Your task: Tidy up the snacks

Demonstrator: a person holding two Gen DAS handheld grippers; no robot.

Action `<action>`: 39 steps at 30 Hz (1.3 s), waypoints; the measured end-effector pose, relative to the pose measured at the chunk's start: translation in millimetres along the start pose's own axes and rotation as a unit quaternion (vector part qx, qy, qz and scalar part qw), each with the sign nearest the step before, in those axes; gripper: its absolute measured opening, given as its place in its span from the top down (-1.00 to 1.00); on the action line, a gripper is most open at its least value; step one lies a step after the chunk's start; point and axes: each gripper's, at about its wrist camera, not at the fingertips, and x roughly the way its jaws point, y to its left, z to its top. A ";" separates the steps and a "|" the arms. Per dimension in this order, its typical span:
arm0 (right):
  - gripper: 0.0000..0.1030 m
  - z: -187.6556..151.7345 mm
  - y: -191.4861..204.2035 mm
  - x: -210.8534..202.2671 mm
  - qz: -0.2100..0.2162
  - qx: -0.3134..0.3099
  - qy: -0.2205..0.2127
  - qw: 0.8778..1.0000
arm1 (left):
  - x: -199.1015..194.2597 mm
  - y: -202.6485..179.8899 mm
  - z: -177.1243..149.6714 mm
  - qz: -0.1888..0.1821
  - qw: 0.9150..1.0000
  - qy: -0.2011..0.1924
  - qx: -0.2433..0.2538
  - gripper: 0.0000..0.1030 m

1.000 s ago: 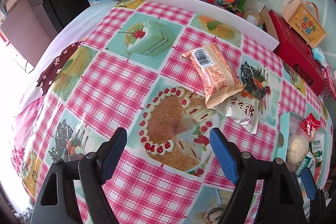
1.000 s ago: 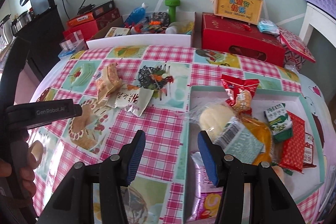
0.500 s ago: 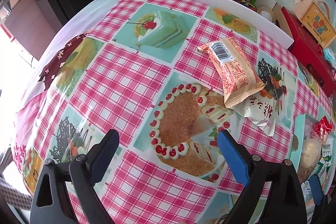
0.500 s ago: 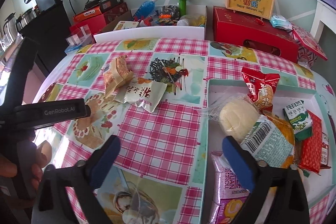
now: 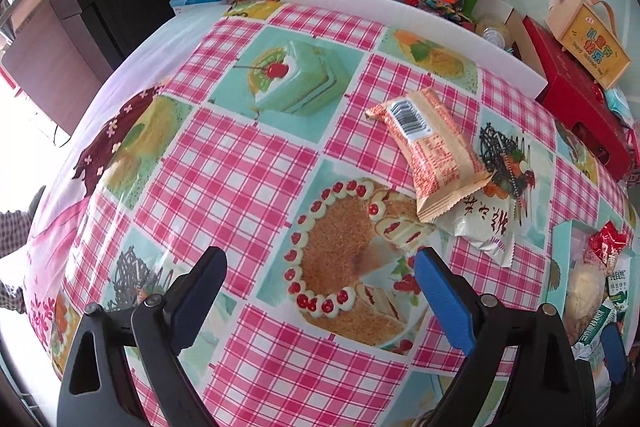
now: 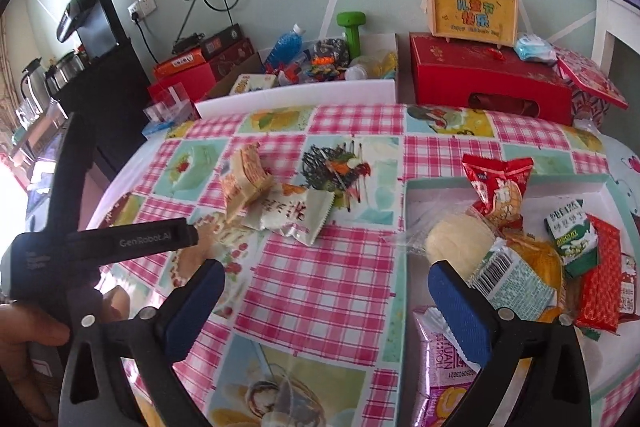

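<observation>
An orange snack packet (image 5: pixel 430 151) (image 6: pixel 246 177) lies on the checked tablecloth, overlapping a white snack packet (image 5: pixel 486 227) (image 6: pixel 290 217). Both rest ahead and to the right of my left gripper (image 5: pixel 320 285), which is open and empty over the printed cake picture. My right gripper (image 6: pixel 326 293) is open wide with nothing between its fingers, straddling the left rim of a pale tray (image 6: pixel 404 211). The tray (image 5: pixel 558 259) holds several snacks: a red bag (image 6: pixel 498 187), a wrapped bun (image 6: pixel 456 243), a green biscuit pack (image 6: pixel 572 231), a pink packet (image 6: pixel 444 379).
A white foam board (image 5: pixel 408 19) (image 6: pixel 296 97) edges the table's far side, with red gift boxes (image 6: pixel 488 79), a blue bottle (image 6: pixel 286 45), a green dumbbell (image 6: pixel 352 31) and a yellow case (image 6: pixel 472 9) behind. The left handle and a hand (image 6: pixel 36 331) sit at left.
Both grippers' jaws opened wider. The right view tilted up, showing more of the wall. The left gripper drifted slightly; the packets have not moved.
</observation>
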 end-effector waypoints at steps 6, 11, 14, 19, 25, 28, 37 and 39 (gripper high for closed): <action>-1.00 10.9 11.6 10.1 -0.003 -0.004 0.000 1.000 | -0.6 4.5 11.9 -0.013 1.000 -0.006 0.001 -0.84; -1.00 17.3 21.9 31.6 -0.022 -0.017 0.015 1.000 | 5.0 4.8 28.3 -0.049 0.999 -0.008 -0.002 -0.84; -1.00 22.9 25.0 43.7 -0.026 -0.020 0.021 0.999 | 11.5 1.7 35.9 -0.072 0.997 0.000 0.004 -0.84; -1.00 30.8 30.3 62.8 -0.031 -0.031 0.031 0.999 | 19.4 -0.5 48.7 -0.105 0.994 0.005 0.000 -0.84; -1.00 37.0 30.7 91.1 -0.037 -0.027 0.054 0.998 | 32.9 -3.6 66.6 -0.134 0.991 0.025 0.010 -0.84; -1.00 39.5 32.4 104.1 -0.044 -0.029 0.063 0.997 | 39.6 -7.8 75.1 -0.136 0.990 0.034 0.019 -0.84; -1.00 46.2 34.3 131.9 -0.061 -0.025 0.087 0.994 | 52.9 -28.0 92.7 -0.145 0.987 0.049 0.053 -0.84; -1.00 47.7 35.7 136.5 -0.063 -0.024 0.090 0.994 | 56.8 -34.5 94.6 -0.144 0.986 0.055 0.066 -0.84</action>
